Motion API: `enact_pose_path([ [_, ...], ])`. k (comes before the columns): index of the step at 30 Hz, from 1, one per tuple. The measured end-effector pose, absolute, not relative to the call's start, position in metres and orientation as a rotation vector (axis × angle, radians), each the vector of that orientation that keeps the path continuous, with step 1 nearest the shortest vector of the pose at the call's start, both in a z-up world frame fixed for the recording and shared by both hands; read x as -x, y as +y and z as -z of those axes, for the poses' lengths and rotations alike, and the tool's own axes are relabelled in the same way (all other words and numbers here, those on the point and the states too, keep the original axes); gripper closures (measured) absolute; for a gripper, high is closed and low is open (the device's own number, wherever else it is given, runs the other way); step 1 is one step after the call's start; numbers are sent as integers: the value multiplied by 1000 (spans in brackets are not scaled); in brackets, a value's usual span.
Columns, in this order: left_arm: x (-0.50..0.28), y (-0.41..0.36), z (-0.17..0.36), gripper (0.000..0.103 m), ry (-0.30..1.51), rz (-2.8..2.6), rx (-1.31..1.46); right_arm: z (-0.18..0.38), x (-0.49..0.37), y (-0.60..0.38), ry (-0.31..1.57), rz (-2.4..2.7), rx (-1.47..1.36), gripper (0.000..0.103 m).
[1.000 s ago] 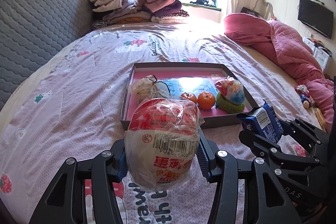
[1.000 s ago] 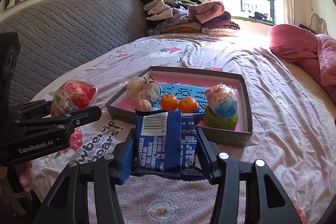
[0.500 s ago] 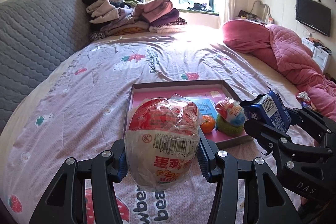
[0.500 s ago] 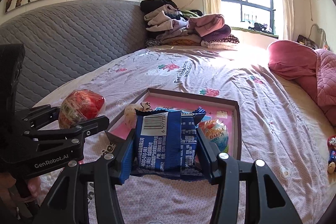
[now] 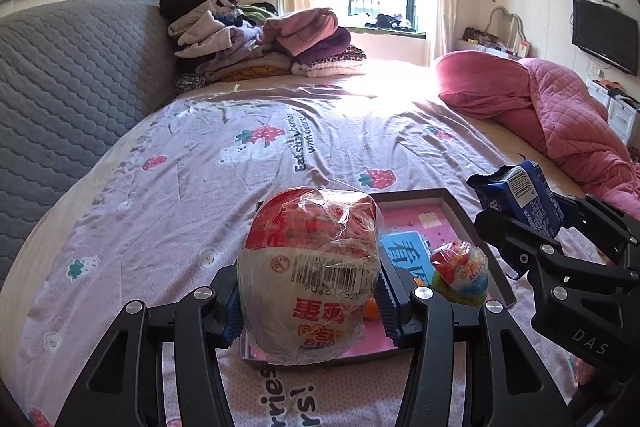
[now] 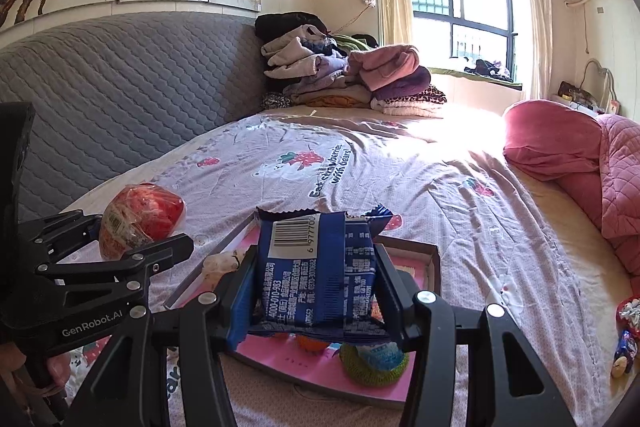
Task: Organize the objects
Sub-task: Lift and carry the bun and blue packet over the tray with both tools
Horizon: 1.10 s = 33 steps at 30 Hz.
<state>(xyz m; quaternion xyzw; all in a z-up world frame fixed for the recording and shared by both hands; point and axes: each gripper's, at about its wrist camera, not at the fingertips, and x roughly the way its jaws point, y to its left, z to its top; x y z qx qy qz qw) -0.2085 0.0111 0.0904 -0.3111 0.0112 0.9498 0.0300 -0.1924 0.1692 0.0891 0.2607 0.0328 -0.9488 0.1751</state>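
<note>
My left gripper (image 5: 310,301) is shut on a round red-and-white snack in clear wrap (image 5: 310,267), held above the near edge of the shallow box (image 5: 458,211) with the pink floor. My right gripper (image 6: 316,291) is shut on a blue snack packet (image 6: 320,267), barcode side up, also above that box (image 6: 434,259). In the left wrist view the right gripper (image 5: 532,223) shows at the right with the blue packet (image 5: 520,191). The right wrist view has the left gripper (image 6: 132,239) and its red snack (image 6: 140,219) at the left. A wrapped egg toy on a green ring (image 5: 460,271) sits in the box.
The box lies on a lilac strawberry-print bed sheet (image 5: 240,155). A grey quilted headboard (image 5: 68,83) stands at the left, folded clothes (image 5: 264,43) are piled at the far end, and a pink quilt (image 5: 560,107) lies at the right. Small toys (image 6: 626,339) sit near the bed's right side.
Both grippers have risen and moved forward over the box with their snacks still held. The box now sits lower and closer, and its oranges and pale bag are mostly hidden behind the held items.
</note>
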Motion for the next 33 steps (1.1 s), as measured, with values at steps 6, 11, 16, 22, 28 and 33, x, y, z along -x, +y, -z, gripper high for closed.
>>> enact_pose_path([
  [6,236,9,-83,48,33,-2945,975,-87,205,165,86,2689,-725,50],
  [11,250,0,-72,48,14,-2965,986,-84,210,160,92,2681,-710,50],
  [16,261,-6,-55,48,16,-2971,1031,-74,215,152,111,2670,-725,50],
  [22,268,-9,-34,48,13,-2961,1077,-58,223,143,143,2658,-767,50],
  [28,270,-10,-17,48,26,-2950,1106,-40,226,139,161,2650,-815,50],
  [33,272,-9,-2,48,31,-2934,1141,-23,228,133,189,2642,-859,50],
])
